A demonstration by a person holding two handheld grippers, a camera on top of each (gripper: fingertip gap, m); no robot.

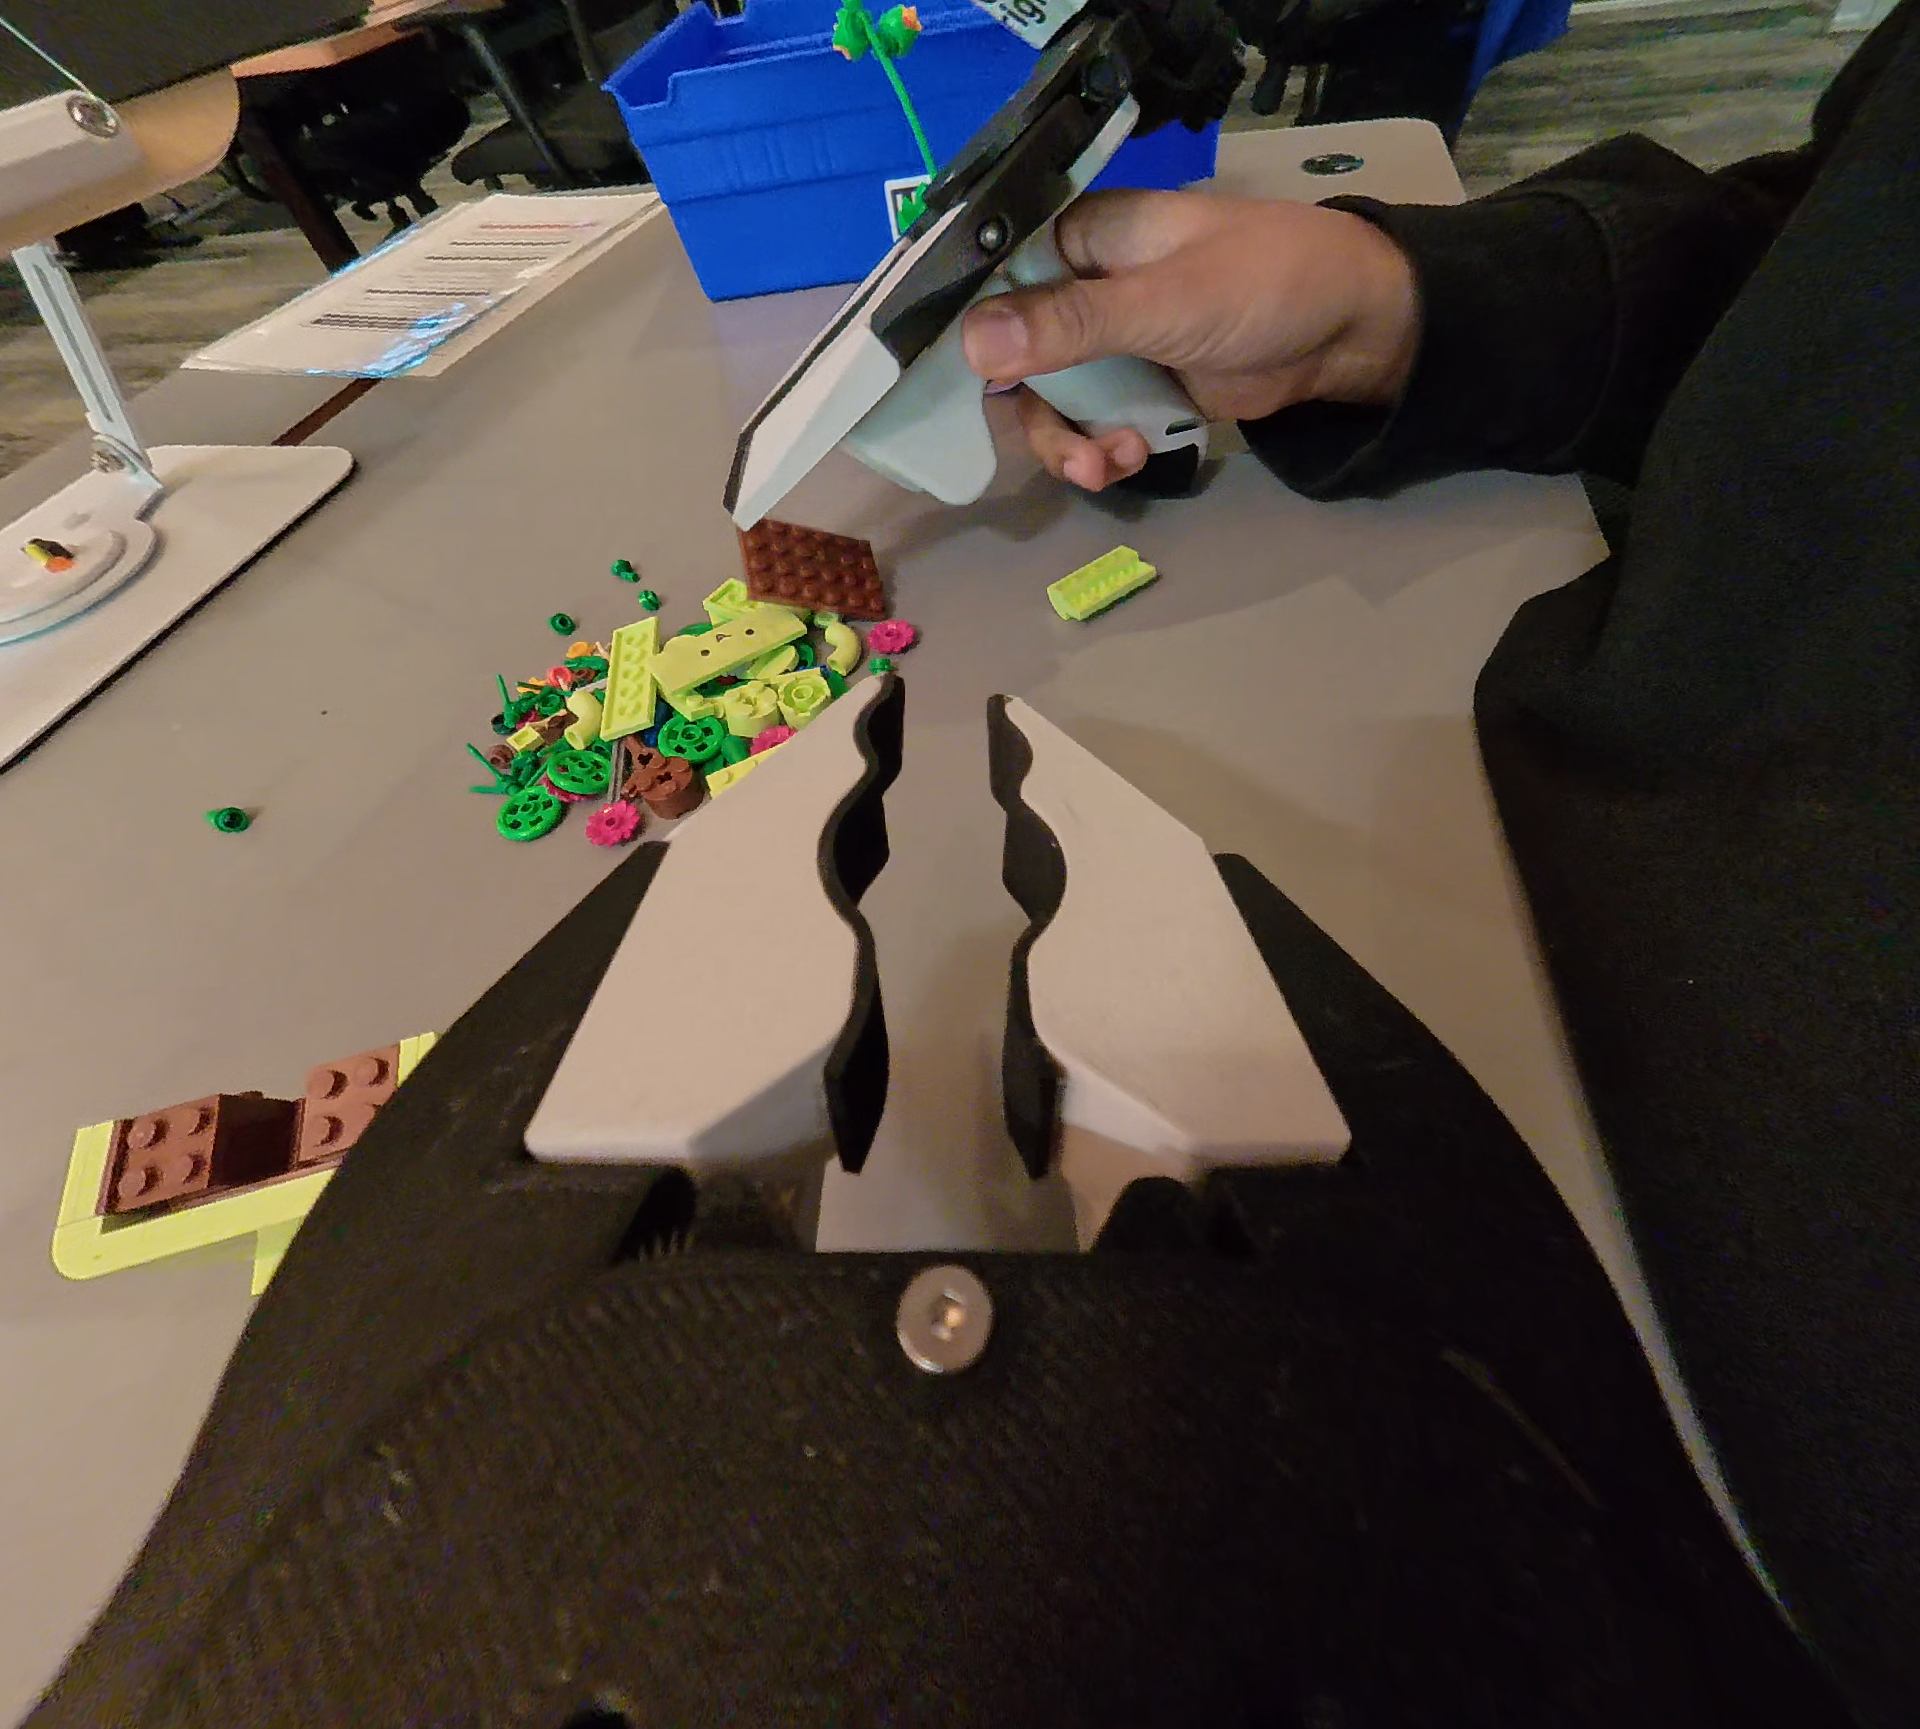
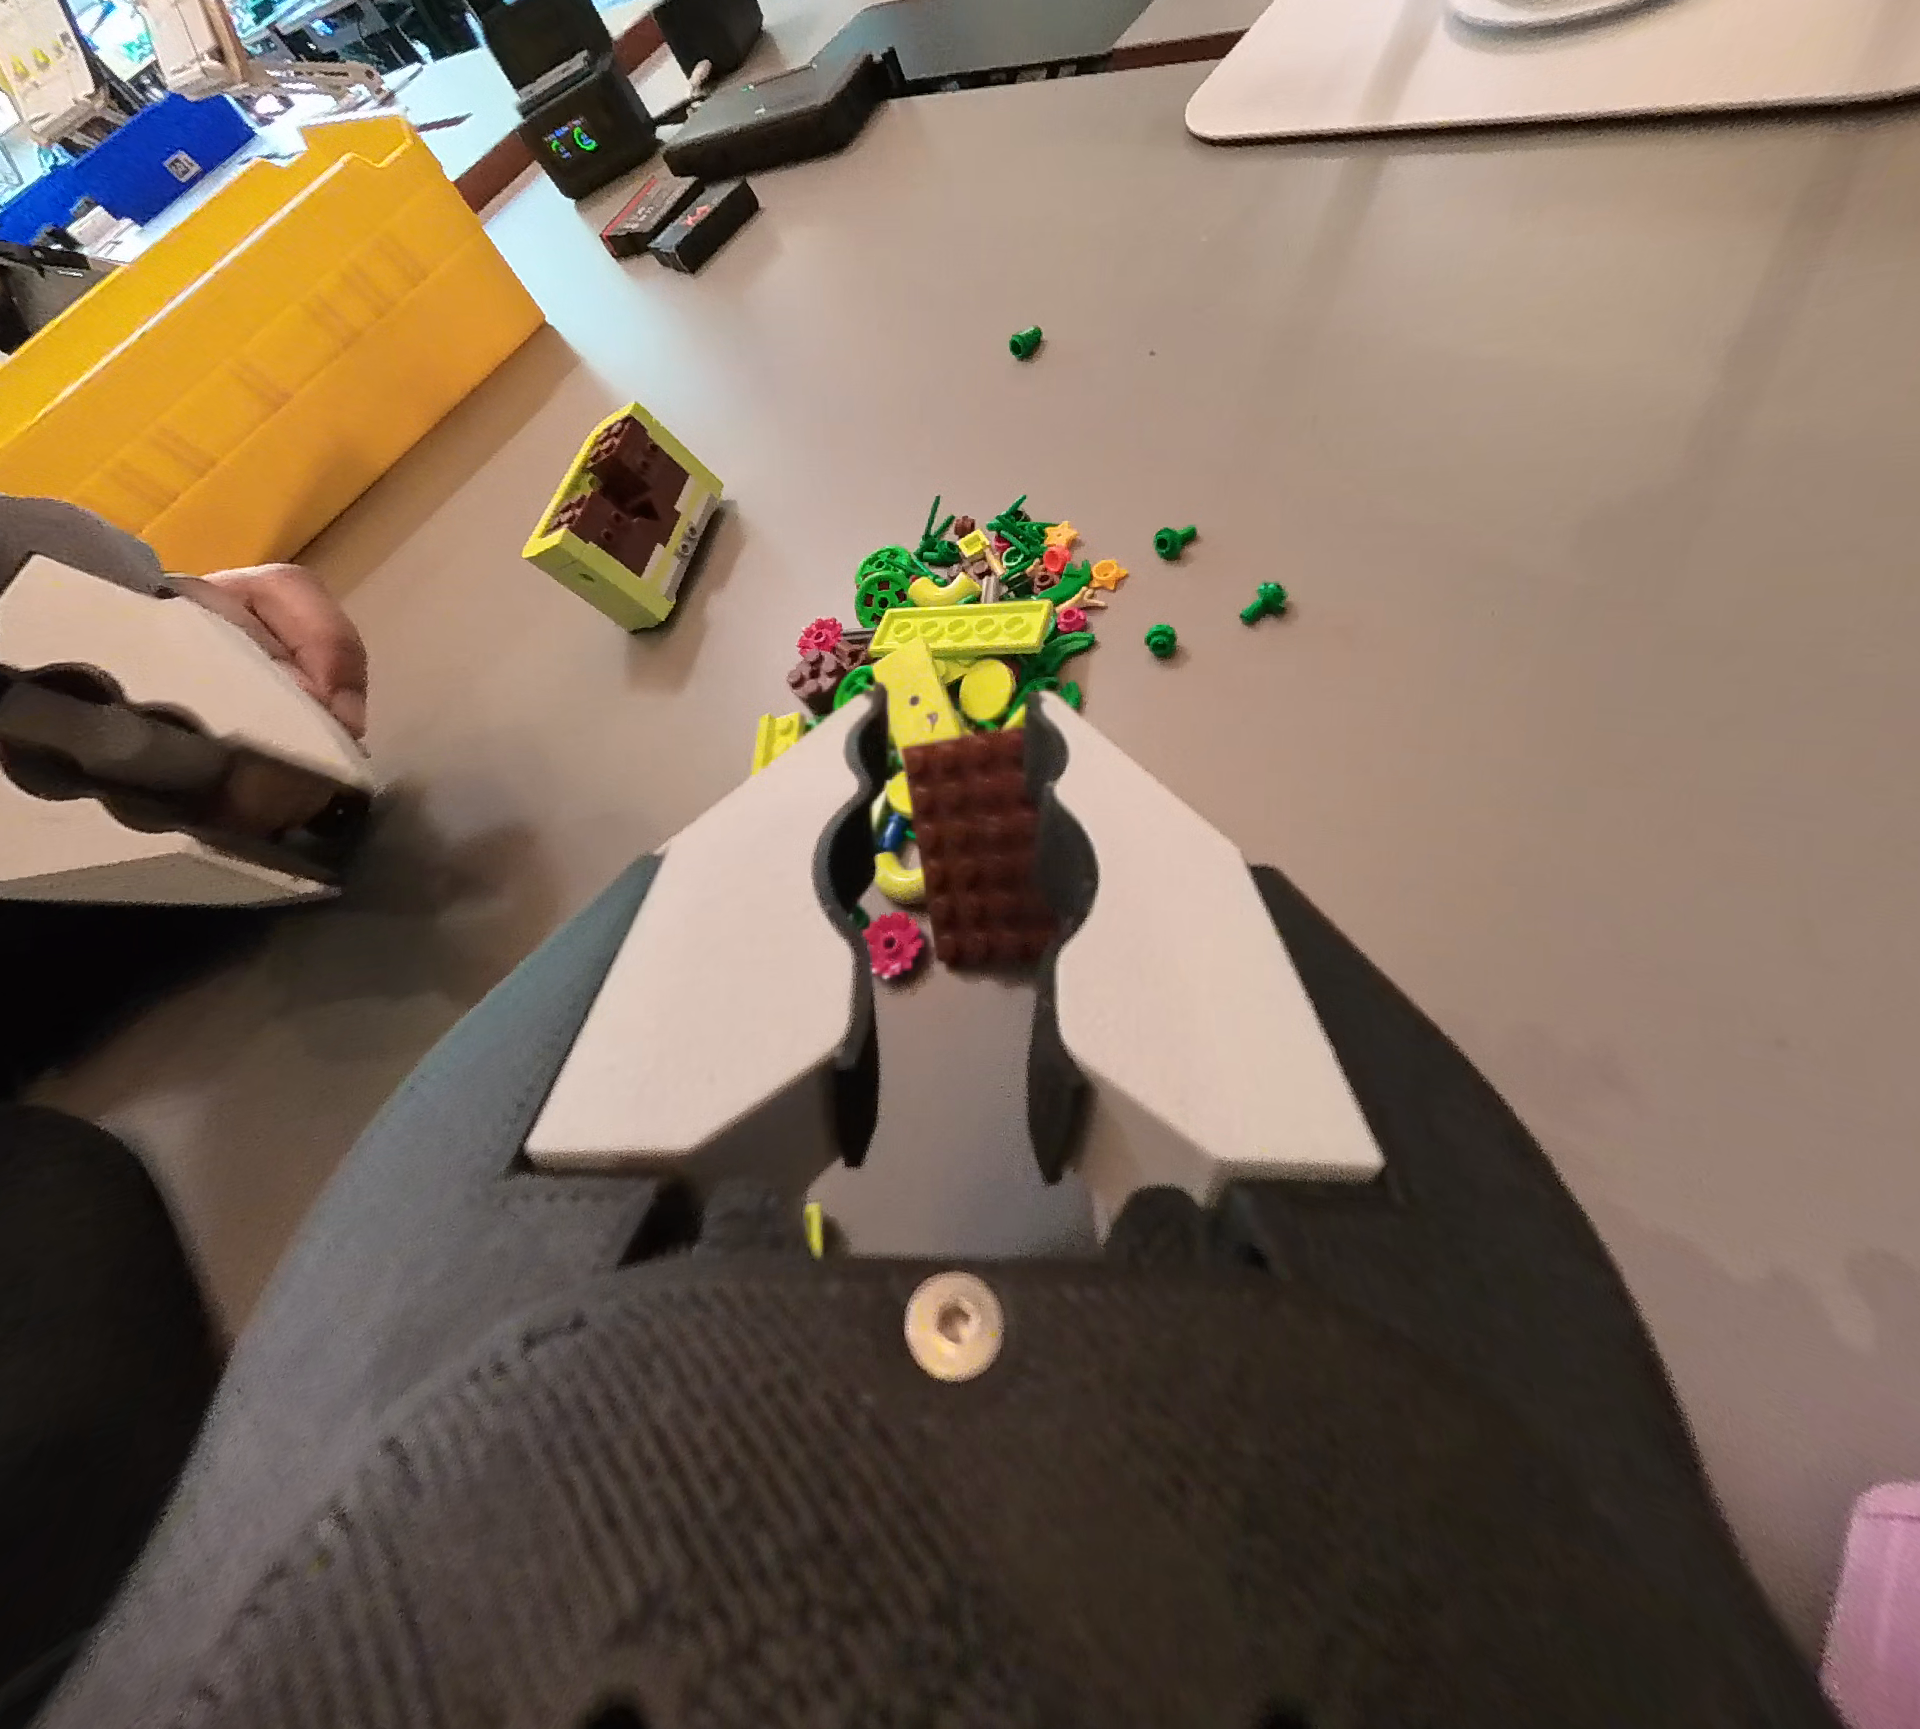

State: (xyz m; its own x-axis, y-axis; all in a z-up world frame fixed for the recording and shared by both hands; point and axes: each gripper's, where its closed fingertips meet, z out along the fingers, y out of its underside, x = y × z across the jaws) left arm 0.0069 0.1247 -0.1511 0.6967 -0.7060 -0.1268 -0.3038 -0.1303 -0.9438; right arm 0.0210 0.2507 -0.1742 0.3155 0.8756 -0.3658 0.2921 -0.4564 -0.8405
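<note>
In the right wrist view our right gripper (image 2: 951, 723) sits at frame centre with a brown plate (image 2: 982, 848) between its fingers, which stand a little apart; the plate lies against the right-hand finger, and we cannot tell whether it is truly pinched. The left wrist view shows the same gripper tip (image 1: 750, 507) touching the plate's (image 1: 812, 570) far corner while the plate tilts on the edge of the brick pile (image 1: 665, 703) — a heap of lime, green, pink and brown pieces in mid-frame. A hand (image 1: 1195, 318) grips the tool's handle at right.

Our left gripper (image 1: 943, 703) fills the lower half of its view, partly open and empty, its tips just beside the pile over the bare grey desk (image 1: 1247, 744). A lime brick (image 1: 1101, 581) lies alone to the right of the pile. At lower left sits a lime-and-brown build (image 1: 208, 1160), partly hidden by the gripper body. A blue bin (image 1: 790, 152) stands at the upper centre, and a white lamp base (image 1: 156, 526) sits at left. In the right wrist view a yellow bin (image 2: 260, 370) stands at upper left — well apart from the pile (image 2: 966, 619).
</note>
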